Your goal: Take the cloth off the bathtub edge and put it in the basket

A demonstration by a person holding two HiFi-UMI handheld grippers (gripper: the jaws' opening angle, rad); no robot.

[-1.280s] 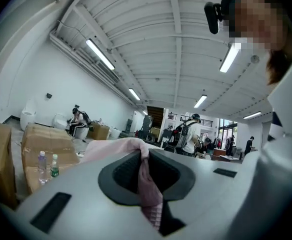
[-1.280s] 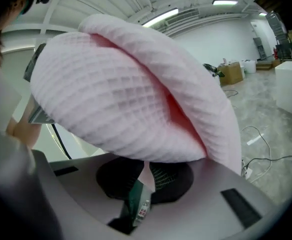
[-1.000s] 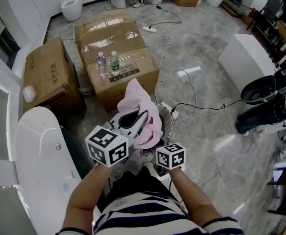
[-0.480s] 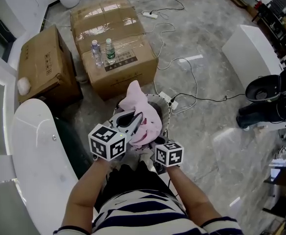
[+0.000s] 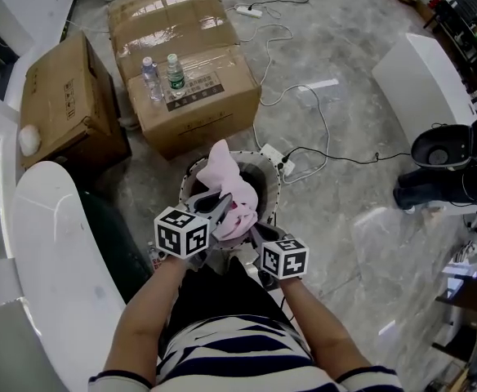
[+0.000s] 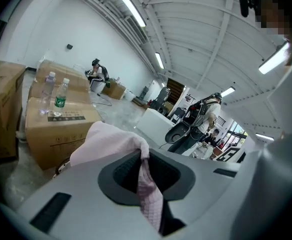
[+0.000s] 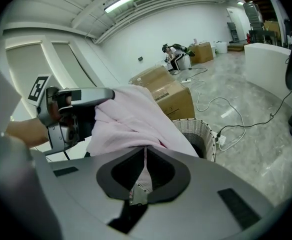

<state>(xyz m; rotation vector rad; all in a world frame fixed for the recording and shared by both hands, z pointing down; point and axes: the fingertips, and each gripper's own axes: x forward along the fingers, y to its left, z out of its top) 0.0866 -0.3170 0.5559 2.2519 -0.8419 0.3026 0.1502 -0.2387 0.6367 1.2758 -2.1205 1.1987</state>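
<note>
Jaws on both sides are nearly closed, and each pair pinches the cloth [image 5: 225,178]. In the left gripper view a pink strip runs down between the jaws of the left gripper [image 5: 225,205]. In the right gripper view a thin fold with a small tag is nipped by the right gripper [image 5: 253,233].

I see the cloth, pale pink and waffle-textured, bunched up between the two grippers, with a peak rising above the left jaws. From the head view it sits over the mouth of the basket [image 5: 272,178], a round white woven one standing on the floor. I cannot tell whether its lower folds touch the inside. The two marker cubes are close together on the near side of the basket, with the person's forearms below them.

The bathtub [image 5: 55,251], white and curved, lies to the left, apart from the cloth. Beyond the basket stands a large box [image 5: 198,109] with two bottles [image 5: 175,73] on top, and a second box [image 5: 63,96] sits to its left. A power strip [image 5: 276,158] lies just beside the basket's far rim, its cable [image 5: 320,121] looping across the marble floor [image 5: 345,80].
</note>
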